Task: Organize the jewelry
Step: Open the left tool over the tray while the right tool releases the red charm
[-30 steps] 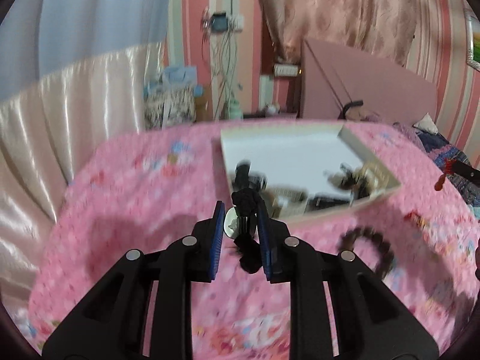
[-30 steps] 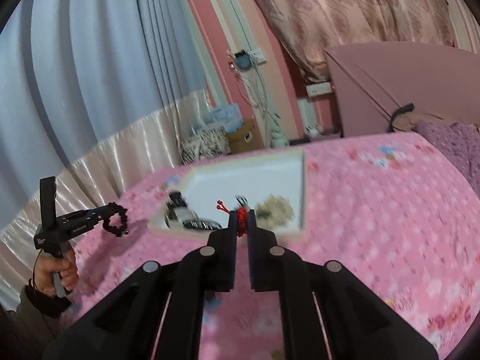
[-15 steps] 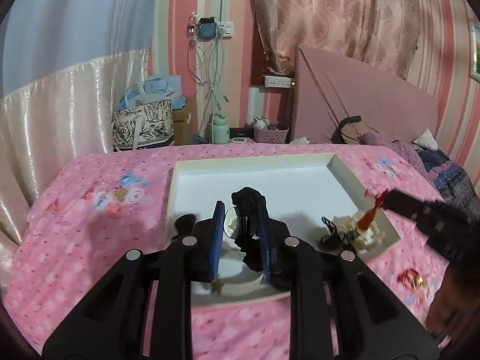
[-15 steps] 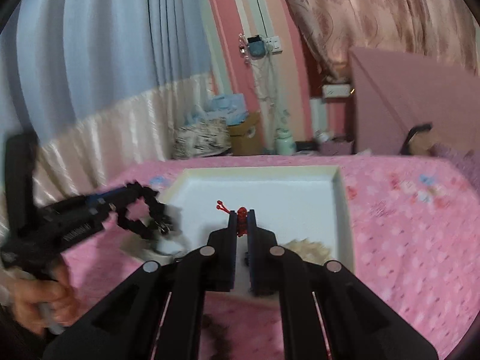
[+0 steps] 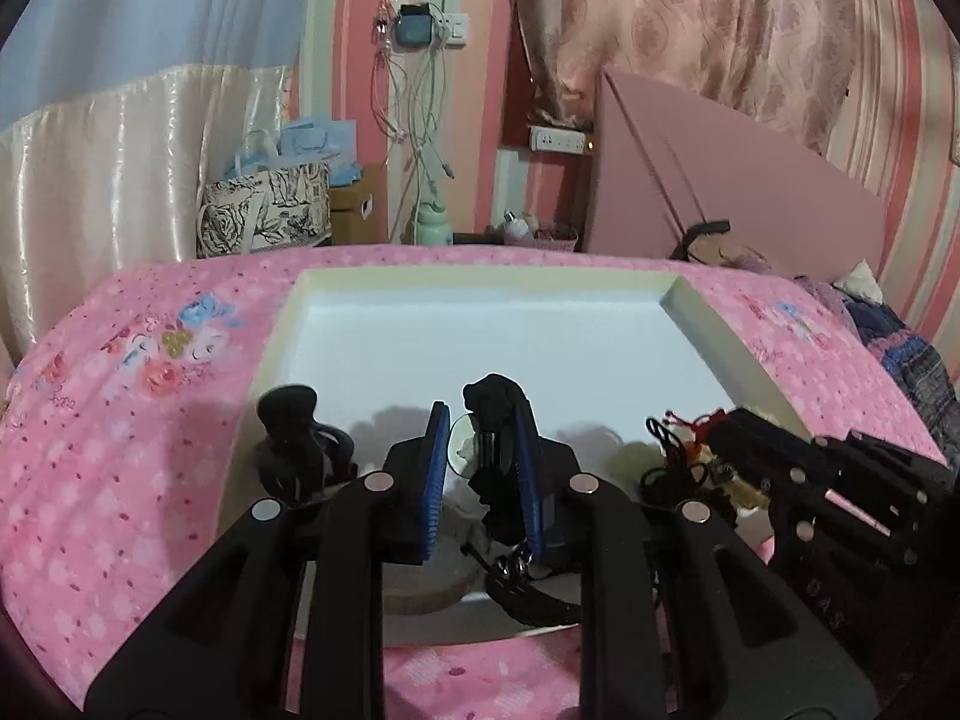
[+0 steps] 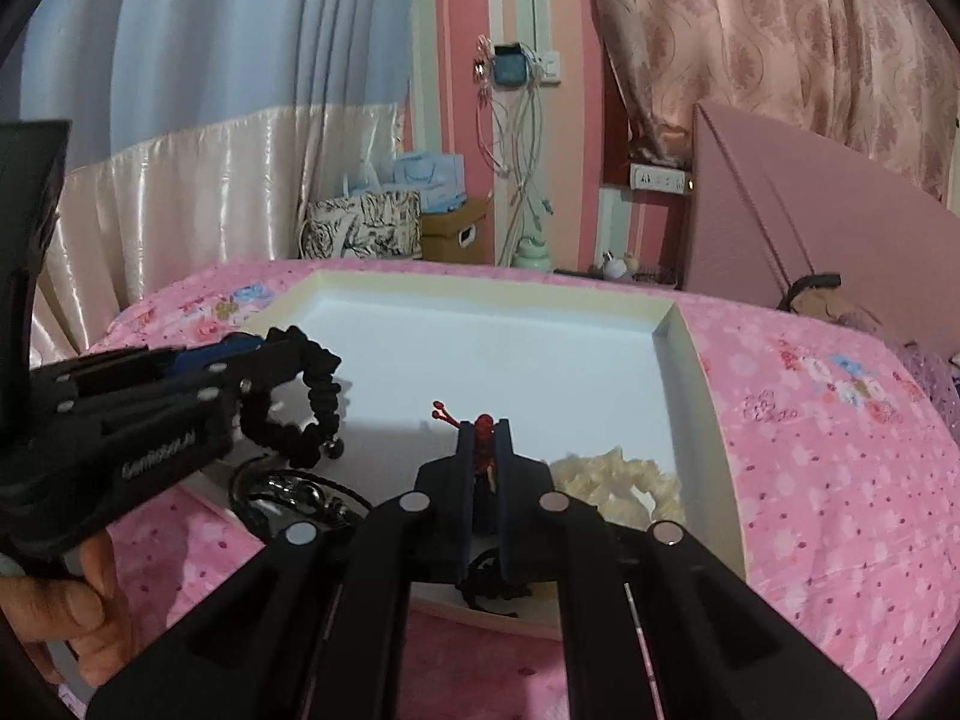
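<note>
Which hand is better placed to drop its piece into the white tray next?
Probably right: its tongs hold the small red piece over bare tray floor, while the left tongs carry the black scrunchie above other items.

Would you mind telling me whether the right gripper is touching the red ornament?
Touching. In the right wrist view the right gripper has its jaws closed on the red ornament, which sits pinched between the two pads with its tip poking out above them, over the white tray.
</note>
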A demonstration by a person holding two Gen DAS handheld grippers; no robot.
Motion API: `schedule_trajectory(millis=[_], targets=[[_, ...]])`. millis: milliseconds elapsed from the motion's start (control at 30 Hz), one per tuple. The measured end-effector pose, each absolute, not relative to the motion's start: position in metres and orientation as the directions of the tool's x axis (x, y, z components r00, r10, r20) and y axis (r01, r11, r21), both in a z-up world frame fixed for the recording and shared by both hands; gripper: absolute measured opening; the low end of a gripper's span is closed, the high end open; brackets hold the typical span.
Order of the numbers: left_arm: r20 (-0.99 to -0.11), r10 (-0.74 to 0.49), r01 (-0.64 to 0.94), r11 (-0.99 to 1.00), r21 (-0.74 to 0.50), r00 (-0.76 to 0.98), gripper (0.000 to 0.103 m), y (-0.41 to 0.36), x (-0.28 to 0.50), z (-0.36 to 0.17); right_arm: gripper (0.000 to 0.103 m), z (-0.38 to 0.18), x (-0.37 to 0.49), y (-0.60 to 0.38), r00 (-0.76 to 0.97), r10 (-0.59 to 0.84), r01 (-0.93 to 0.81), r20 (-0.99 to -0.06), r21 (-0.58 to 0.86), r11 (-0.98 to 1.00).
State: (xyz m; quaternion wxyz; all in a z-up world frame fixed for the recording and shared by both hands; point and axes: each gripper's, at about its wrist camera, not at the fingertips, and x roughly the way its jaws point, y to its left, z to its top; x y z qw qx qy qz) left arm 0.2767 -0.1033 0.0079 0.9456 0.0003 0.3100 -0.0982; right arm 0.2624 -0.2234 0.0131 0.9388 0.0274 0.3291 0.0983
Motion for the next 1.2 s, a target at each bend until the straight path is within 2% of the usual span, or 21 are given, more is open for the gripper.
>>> schedule_trajectory(millis=[133, 267, 367, 667, 800, 867, 900, 933, 967, 1033, 1133, 1200], targets=[[-0.593, -0.184, 0.195, 0.980, -0.046, 0.784, 0.020, -0.107, 0.276, 0.001, 0.005, 0.011, 0.261, -0.230, 0.761, 0.206, -0.152, -0.616, 0.138, 0.979], [-0.625, -0.210, 0.177, 0.977, -0.115, 0.752, 0.020, -0.105, 0.282, -0.010, 0.005, 0.008, 0.260, -0.233, 0.749, 0.209, -0.154, -0.628, 0.141, 0.978], [-0.626, -0.216, 0.182, 0.976, -0.119, 0.749, 0.020, -0.105, 0.282, -0.013, 0.005, 0.006, 0.262, -0.242, 0.744, 0.205, -0.141, -0.636, 0.150, 0.978], [-0.642, -0.237, 0.177, 0.972, -0.157, 0.729, 0.021, -0.102, 0.286, -0.020, 0.006, -0.004, 0.263, -0.268, 0.724, 0.247, -0.096, -0.644, 0.261, 0.961], [-0.647, -0.234, 0.175, 0.972, -0.155, 0.726, 0.022, -0.101, 0.285, -0.020, 0.010, -0.005, 0.261, -0.271, 0.726, 0.237, -0.080, -0.646, 0.263, 0.962], [-0.641, -0.229, 0.169, 0.973, -0.154, 0.732, 0.032, -0.100, 0.285, -0.019, 0.010, -0.006, 0.260, -0.273, 0.728, 0.234, -0.074, -0.645, 0.266, 0.961], [-0.631, -0.235, 0.172, 0.972, -0.160, 0.739, 0.034, -0.099, 0.283, -0.018, 0.016, -0.006, 0.259, -0.274, 0.728, 0.241, -0.074, -0.642, 0.275, 0.958], [-0.610, -0.246, 0.179, 0.969, -0.169, 0.754, 0.038, -0.098, 0.278, -0.014, 0.024, -0.006, 0.258, -0.276, 0.732, 0.243, -0.071, -0.636, 0.283, 0.956], [-0.596, -0.248, 0.184, 0.969, -0.167, 0.763, 0.047, -0.097, 0.274, -0.010, 0.042, -0.005, 0.257, -0.278, 0.738, 0.241, -0.065, -0.631, 0.289, 0.955], [-0.571, -0.241, 0.191, 0.971, -0.146, 0.785, 0.054, -0.099, 0.265, -0.004, 0.045, -0.002, 0.253, -0.281, 0.755, 0.233, -0.056, -0.613, 0.293, 0.955], [-0.539, -0.222, 0.199, 0.975, -0.101, 0.812, 0.056, -0.103, 0.255, 0.007, 0.045, 0.002, 0.251, -0.281, 0.762, 0.216, -0.055, -0.610, 0.272, 0.961], [-0.527, -0.219, 0.200, 0.975, -0.093, 0.821, 0.065, -0.104, 0.251, 0.012, 0.045, 0.004, 0.249, -0.283, 0.767, 0.194, -0.044, -0.612, 0.251, 0.967]])
